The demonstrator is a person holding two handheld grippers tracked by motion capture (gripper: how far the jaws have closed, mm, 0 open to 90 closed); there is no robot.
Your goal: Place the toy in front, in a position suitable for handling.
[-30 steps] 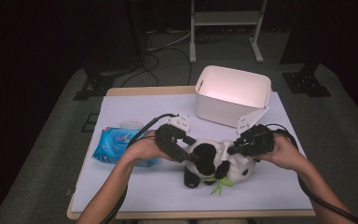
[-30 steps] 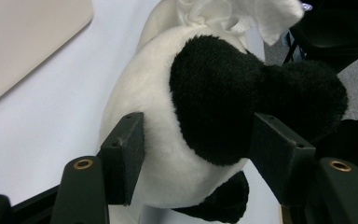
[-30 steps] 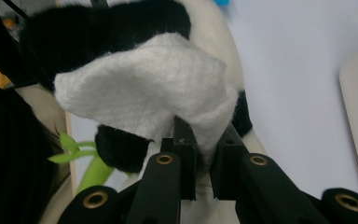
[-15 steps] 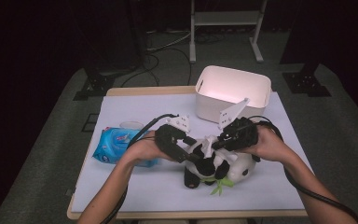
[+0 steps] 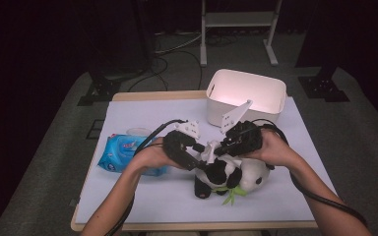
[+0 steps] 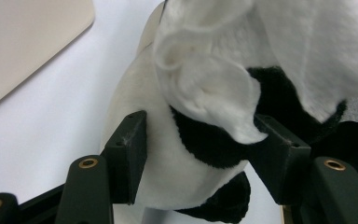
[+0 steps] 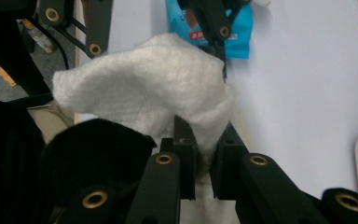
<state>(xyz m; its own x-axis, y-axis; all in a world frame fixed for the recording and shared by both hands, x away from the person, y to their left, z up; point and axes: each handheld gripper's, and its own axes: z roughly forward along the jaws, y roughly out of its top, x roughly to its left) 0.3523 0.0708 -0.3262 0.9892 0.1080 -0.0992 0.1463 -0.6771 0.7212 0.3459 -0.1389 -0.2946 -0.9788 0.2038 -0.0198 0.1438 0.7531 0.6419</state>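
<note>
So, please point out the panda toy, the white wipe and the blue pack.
panda toy (image 5: 248, 173), high view, on its white body.
white wipe (image 7: 144, 88), right gripper view, on the middle of the cloth.
blue pack (image 5: 120, 152), high view, on its printed top.

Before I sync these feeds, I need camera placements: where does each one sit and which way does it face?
High view: above the person's side, facing forward and down on the table; both forearms show.
Left gripper view: on the left gripper, looking along its fingers clamping the panda.
Right gripper view: on the right gripper, fingers pinching the white wipe.
All share the panda.
</note>
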